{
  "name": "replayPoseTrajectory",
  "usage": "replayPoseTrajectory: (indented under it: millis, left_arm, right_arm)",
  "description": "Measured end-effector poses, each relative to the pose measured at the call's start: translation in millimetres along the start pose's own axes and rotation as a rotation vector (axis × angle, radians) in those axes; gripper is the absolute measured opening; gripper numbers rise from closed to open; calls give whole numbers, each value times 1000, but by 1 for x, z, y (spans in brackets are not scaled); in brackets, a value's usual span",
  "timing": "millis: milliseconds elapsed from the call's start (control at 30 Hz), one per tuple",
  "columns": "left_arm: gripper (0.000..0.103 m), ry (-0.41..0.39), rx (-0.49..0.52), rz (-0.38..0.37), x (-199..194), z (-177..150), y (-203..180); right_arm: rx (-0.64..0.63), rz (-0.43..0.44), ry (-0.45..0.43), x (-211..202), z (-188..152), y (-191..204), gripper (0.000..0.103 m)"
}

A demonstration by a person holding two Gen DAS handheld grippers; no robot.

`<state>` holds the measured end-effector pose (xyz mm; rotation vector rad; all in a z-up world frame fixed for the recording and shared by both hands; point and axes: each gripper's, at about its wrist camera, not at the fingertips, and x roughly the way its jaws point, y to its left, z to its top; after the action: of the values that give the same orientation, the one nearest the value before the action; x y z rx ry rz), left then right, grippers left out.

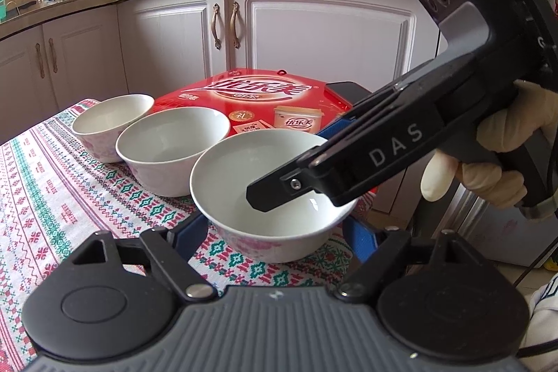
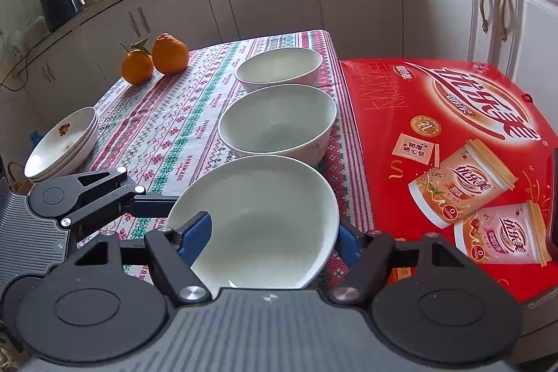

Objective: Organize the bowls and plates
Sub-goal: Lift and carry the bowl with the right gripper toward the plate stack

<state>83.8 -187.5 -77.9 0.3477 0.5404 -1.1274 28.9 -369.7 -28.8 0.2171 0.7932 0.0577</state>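
Three white bowls stand in a row on the patterned tablecloth. The near bowl (image 1: 275,194) (image 2: 258,225) sits between the blue fingers of my left gripper (image 1: 279,236), whose jaws are wide apart on either side of it. My right gripper (image 2: 275,236) straddles the bowl's near wall: one blue finger (image 2: 197,232) is inside the bowl and the other (image 2: 347,241) is outside. In the left wrist view its black finger (image 1: 279,194) reaches into the bowl. The middle bowl (image 2: 277,124) and far bowl (image 2: 279,68) are untouched. A stack of plates (image 2: 62,145) lies at the table's left edge.
A red gift box (image 2: 453,145) lies right of the bowls. Two oranges (image 2: 157,61) sit at the table's far left. White kitchen cabinets (image 1: 314,33) stand behind the table. The table edge runs close beside the bowls on the right.
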Motion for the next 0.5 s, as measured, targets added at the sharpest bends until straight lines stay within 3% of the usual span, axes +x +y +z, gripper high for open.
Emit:
replayPoseTrajectory:
  millis: [500]
  left_arm:
    - [84, 21, -56, 89, -38, -11, 21]
  right_arm:
    - [-99, 92, 7, 12, 14, 47, 79]
